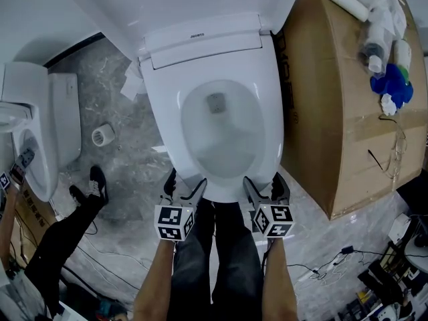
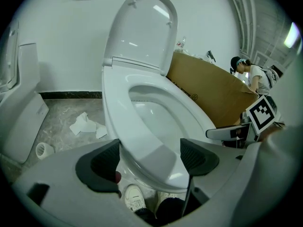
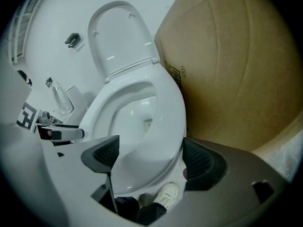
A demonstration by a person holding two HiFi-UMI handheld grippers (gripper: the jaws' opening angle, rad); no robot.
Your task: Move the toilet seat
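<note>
Toilet seat (image 1: 269, 105) lies flat on the white bowl, with its lid (image 2: 142, 32) raised against the far wall. At the seat's near rim we hold the left gripper (image 1: 185, 183) and the right gripper (image 1: 265, 183) side by side. Each has its jaws wide apart and the seat's front edge between the pads, which do not press on it. We judge this to be the approach to the grasp. Next we need to close on that rim and swing the seat up toward the lid. A cardboard box (image 1: 334, 112) stands close on the right.
</note>
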